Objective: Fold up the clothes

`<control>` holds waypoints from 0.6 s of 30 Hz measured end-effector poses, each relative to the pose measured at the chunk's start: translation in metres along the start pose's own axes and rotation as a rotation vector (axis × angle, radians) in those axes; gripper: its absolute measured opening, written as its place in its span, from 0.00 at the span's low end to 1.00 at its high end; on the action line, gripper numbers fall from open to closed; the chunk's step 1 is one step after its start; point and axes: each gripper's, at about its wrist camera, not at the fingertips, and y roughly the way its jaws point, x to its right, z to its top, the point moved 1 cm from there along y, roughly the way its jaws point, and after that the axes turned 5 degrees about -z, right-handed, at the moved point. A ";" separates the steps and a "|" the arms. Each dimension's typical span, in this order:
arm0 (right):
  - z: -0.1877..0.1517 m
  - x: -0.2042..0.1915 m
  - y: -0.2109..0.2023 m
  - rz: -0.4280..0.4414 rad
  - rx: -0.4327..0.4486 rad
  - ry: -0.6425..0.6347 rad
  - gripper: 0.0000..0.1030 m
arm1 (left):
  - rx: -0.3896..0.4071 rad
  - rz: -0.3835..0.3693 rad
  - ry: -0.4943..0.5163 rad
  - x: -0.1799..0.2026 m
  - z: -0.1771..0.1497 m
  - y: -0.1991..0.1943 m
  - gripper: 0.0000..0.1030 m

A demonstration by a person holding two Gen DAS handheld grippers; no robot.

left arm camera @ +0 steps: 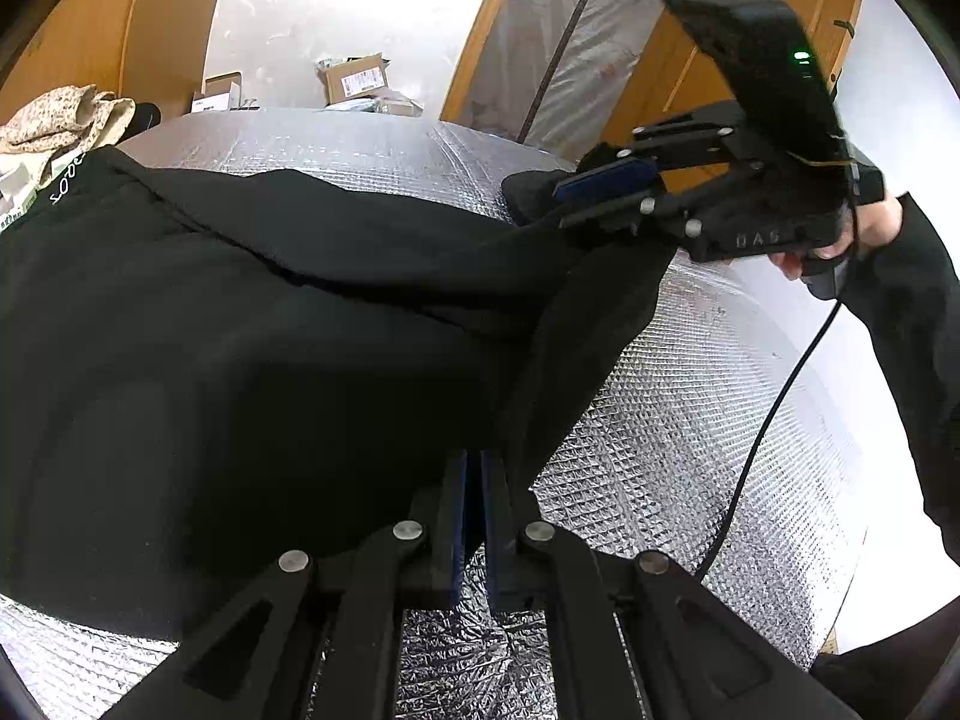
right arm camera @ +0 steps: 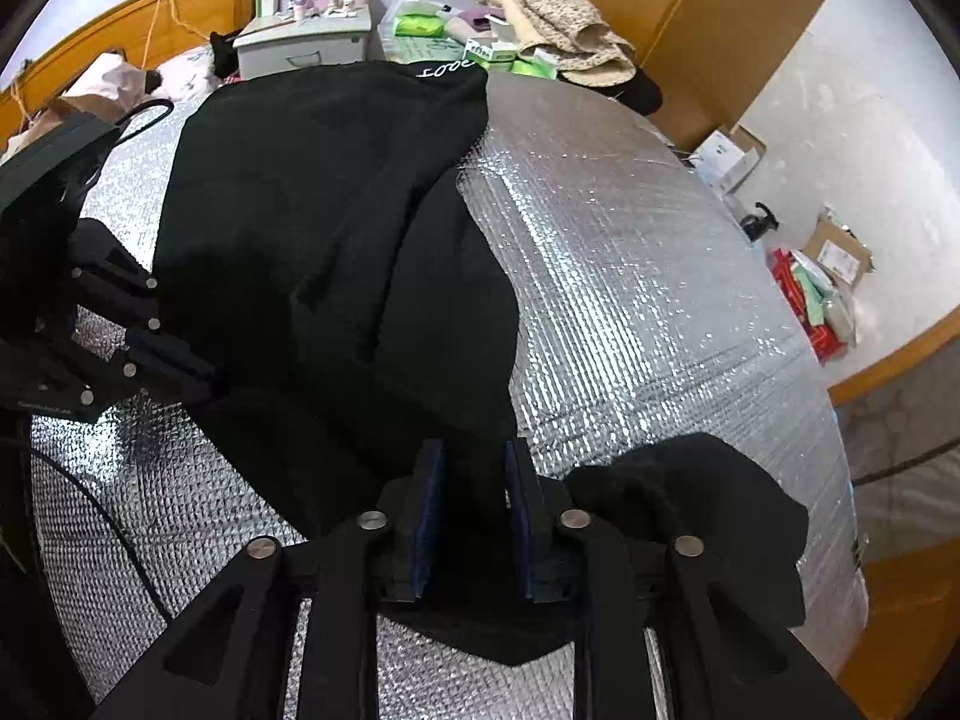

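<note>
Left wrist view: left gripper [left arm camera: 474,480] fingers together, pinching black garment [left arm camera: 240,330] edge on silver foil mat [left arm camera: 690,420]. Right wrist view alone shows right gripper [right arm camera: 474,480] fingers apart, cloth between.

The surface [right arm camera: 630,252] is covered in a silver, quilted foil sheet with a fine diamond pattern; a black garment [right arm camera: 336,228] lies spread across it, reaching from the far edge to the near one — white lettering [right arm camera: 445,68] shows at its far end; at that far edge lies a beige speckled cloth [right arm camera: 564,18] beside small green-and-white boxes [right arm camera: 504,57].
</note>
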 end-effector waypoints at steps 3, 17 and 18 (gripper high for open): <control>-0.001 0.003 0.017 0.053 -0.066 0.027 0.36 | 0.002 -0.008 -0.007 -0.002 -0.001 0.001 0.04; 0.018 0.046 -0.021 -0.140 0.136 0.212 0.03 | -0.004 0.009 0.012 -0.005 0.002 0.008 0.04; 0.021 0.053 -0.023 -0.178 0.152 0.247 0.03 | -0.005 0.014 0.017 -0.005 0.003 0.009 0.04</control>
